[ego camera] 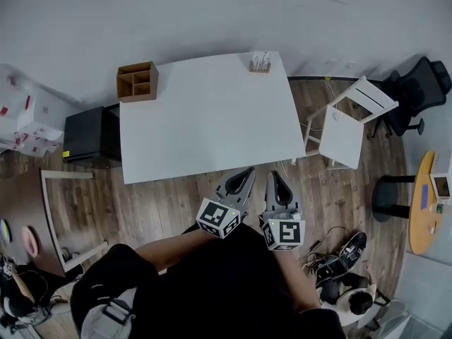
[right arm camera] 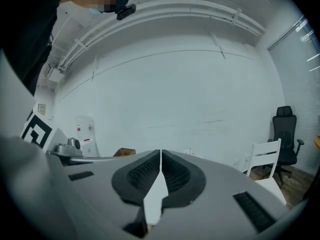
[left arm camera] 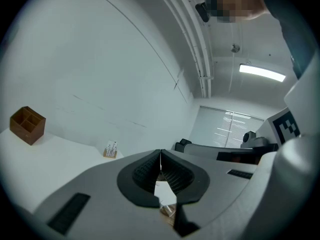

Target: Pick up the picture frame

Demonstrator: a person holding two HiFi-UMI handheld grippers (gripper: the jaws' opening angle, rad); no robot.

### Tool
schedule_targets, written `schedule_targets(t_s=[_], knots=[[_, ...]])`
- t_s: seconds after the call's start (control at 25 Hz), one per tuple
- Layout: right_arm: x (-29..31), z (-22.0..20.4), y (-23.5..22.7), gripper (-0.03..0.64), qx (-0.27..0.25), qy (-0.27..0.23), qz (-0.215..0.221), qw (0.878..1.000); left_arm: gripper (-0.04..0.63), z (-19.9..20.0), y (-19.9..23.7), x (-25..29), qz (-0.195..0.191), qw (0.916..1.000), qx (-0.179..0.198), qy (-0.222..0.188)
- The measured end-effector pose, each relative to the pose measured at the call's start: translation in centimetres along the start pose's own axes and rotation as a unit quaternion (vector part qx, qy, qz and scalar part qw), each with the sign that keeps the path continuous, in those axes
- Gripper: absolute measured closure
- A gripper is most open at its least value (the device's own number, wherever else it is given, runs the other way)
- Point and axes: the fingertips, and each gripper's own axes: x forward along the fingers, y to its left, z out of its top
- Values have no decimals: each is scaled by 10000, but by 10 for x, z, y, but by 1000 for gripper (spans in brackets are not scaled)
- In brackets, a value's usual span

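**A:** Item one, the task's thing?

**B:** Small picture frame point(ego camera: 260, 62), light wooden base, pale face. It stands at the far edge of the white rectangular surface point(ego camera: 212, 119), toward its right corner. The left gripper view shows it as a small upright piece point(left arm camera: 111, 150) against the wall. Nothing touches it.

**A:** Item two, left gripper?

**B:** Left gripper point(ego camera: 247, 170), grey body with a marker cube at the rear. It is held over the wooden plank floor point(ego camera: 169, 203), just off the near edge of the surface and well apart from the picture frame. Its own view point(left arm camera: 160, 154) shows the black ribbed fingers point(left arm camera: 145, 171) pressed together at the tips with nothing between them.

**A:** Item three, right gripper?

**B:** Right gripper point(ego camera: 275, 176), same build, just beside the left one and also short of the surface. In its own view point(right arm camera: 160, 154) the fingers point(right arm camera: 175, 171) meet along a thin seam and hold nothing.

**A:** Other entries?

**B:** Brown wooden box with open compartments point(ego camera: 137, 81), at the far left corner of the surface, also seen from the left gripper point(left arm camera: 27, 125). White slatted chair point(ego camera: 349, 122) to the right of the surface. Black office chair point(ego camera: 417, 90) beyond it, near the wall.
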Motion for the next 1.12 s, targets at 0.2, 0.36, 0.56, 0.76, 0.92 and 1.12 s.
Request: schedule_targets(t_s=[0.2, 0.36, 0.56, 0.76, 0.92, 1.12], knots=[[15, -3, -5, 581, 94, 19, -127, 9999, 580, 5, 20, 6, -22, 10000, 58, 43], [17, -11, -10, 581, 279, 80, -191, 9994, 580, -4, 22, 2, -20, 9998, 65, 194], [21, -14, -12, 581, 261, 49, -253, 9993, 580, -8, 20, 4, -110, 9996, 72, 242], [36, -13, -16, 581, 250, -163, -126, 9995, 580, -3, 32, 4, 52, 9996, 230, 146], [61, -8, -21, 581, 347, -139, 11, 9993, 580, 5, 61, 15, 388, 9988, 232, 173], [92, -7, -36, 581, 445, -16, 163, 9989, 580, 8, 84, 47, 580, 9975, 245, 315]])
